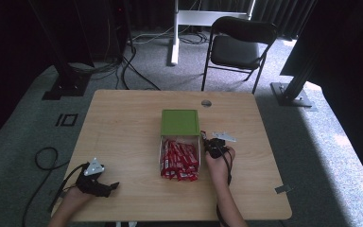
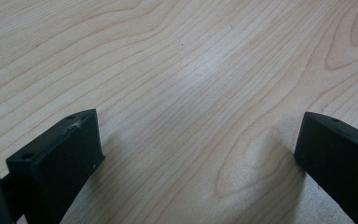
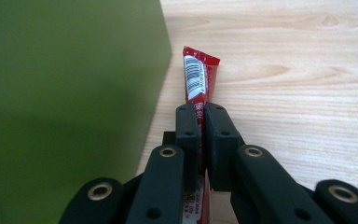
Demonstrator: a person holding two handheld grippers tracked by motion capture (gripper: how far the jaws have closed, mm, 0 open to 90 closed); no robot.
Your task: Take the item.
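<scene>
A clear box (image 1: 160, 147) in the middle of the table holds a heap of red sachets (image 1: 179, 161), and its green lid (image 1: 180, 122) lies just beyond it. My right gripper (image 1: 207, 141) hangs to the right of the box, shut on one red sachet (image 3: 199, 77) whose barcoded end sticks out past the jaws; the green lid (image 3: 65, 107) is close on its left. My left gripper (image 1: 111, 187) rests near the table's front left, jaws wide apart over bare wood, with black fingertips (image 2: 58, 158) at either side and nothing between them.
The wooden table (image 1: 123, 132) has a round cable port (image 1: 206, 103) at its far edge. A black folding chair (image 1: 238, 47) stands beyond the table. Cables (image 1: 45, 158) trail on the carpet at left.
</scene>
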